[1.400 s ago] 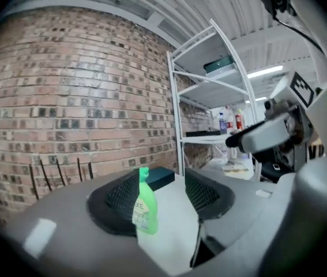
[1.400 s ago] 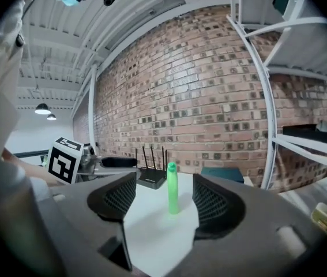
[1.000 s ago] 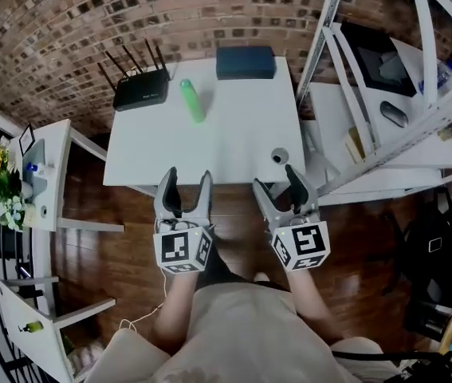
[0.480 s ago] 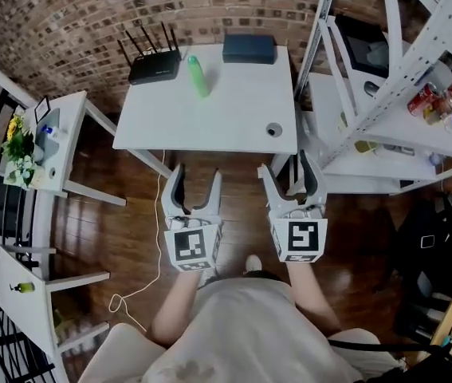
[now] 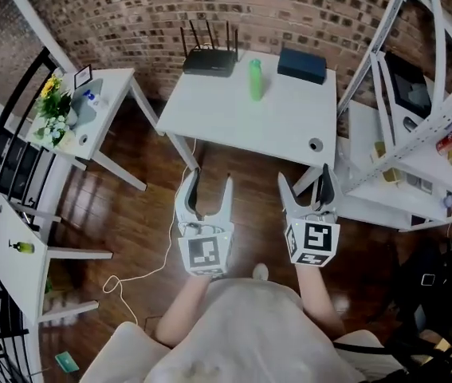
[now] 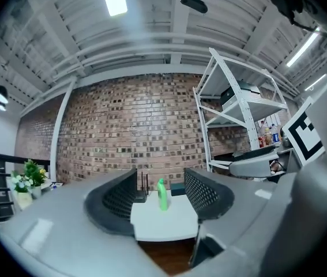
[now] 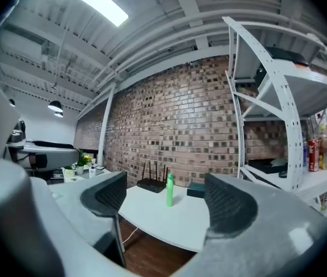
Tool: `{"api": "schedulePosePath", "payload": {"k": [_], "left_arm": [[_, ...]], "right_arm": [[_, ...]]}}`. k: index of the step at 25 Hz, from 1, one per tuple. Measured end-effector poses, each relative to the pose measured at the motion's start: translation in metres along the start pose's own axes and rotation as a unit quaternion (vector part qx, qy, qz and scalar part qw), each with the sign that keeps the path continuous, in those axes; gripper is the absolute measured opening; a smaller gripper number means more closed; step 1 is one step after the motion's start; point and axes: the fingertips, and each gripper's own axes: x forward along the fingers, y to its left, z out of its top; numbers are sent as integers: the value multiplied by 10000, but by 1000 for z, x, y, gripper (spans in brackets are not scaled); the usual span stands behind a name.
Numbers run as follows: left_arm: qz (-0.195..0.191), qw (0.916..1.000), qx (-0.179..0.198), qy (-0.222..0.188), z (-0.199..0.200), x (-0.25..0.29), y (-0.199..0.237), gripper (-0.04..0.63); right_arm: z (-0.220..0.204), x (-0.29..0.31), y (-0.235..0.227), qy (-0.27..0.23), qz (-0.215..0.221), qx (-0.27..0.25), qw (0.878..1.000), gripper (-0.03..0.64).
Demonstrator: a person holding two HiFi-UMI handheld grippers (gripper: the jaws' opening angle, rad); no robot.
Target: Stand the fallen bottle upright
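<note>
Green bottle (image 5: 254,79) stands upright at back of white table (image 5: 241,122), beside router (image 5: 208,58). Task looks done. Left gripper (image 5: 210,180) jaws apart, just narrowing, empty. Right gripper (image 5: 305,178) jaws just opened wide, empty. Both off table.

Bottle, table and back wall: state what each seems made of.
Bottle: opaque, even green with a soft sheen; plastic or coated metal, can't tell which. Table: smooth matte white top, likely laminate or painted board. Wall: exposed brick, red-brown and dark blocks with pale mortar lines.
</note>
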Motion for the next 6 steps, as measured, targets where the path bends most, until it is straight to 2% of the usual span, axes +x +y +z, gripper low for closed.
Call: {"api": "schedulePosePath", "payload": {"k": [6], "left_arm": [[-27, 9999, -160, 40, -5, -22, 42, 262]], "right_arm": [[19, 13, 70, -289, 421, -162, 9986, 399]]}}
